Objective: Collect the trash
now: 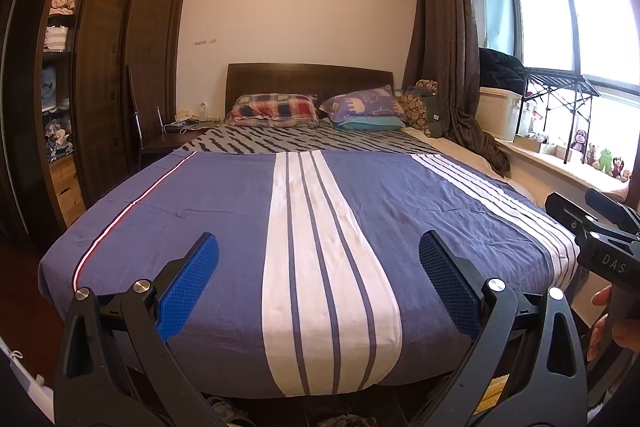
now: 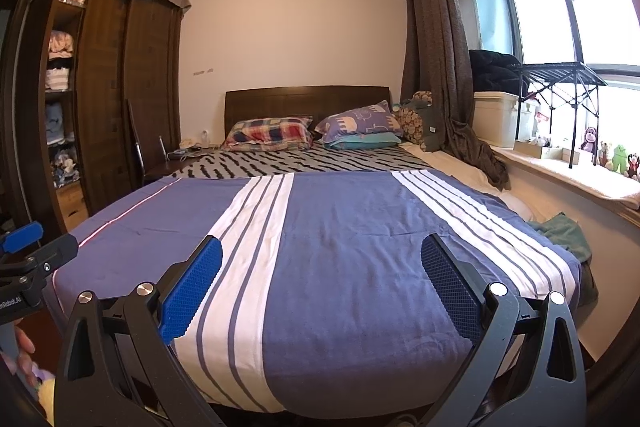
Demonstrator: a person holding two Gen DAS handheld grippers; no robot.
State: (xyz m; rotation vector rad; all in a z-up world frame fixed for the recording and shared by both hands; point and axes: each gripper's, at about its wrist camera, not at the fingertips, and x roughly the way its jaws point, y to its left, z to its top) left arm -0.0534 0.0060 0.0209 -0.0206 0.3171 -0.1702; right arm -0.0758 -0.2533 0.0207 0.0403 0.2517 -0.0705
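While we stand at the foot of the bed (image 1: 224, 211), both grippers point along its length toward the headboard, and neither holds anything. Our left gripper (image 1: 319, 281) has its blue pads spread wide, released, with the white-striped band of the blue bedspread (image 2: 344, 227) showing between them. Our right gripper (image 2: 321, 285) is spread just as wide and empty, hovering over the bedspread a little further toward the window side.

As for the trash, we cannot pick out any clear piece of it: the bedspread lies smooth and bare in both views. The likeliest candidates sit at the edges. A crumpled green cloth (image 2: 564, 233) lies off the bed's window-side edge, to the right of and ahead of our right gripper, though it may be laundry and not rubbish. Small cluttered items rest on the nightstand (image 1: 176, 139) by the plaid pillow (image 1: 274, 111), well apart from us on the far left, too small to identify. Something lies on the floor under the bed's foot, mostly hidden.

We judge the search has not yet found its target; anything window-side falls nearer our right gripper, anything by the wardrobe (image 1: 116, 67) nearer our left.
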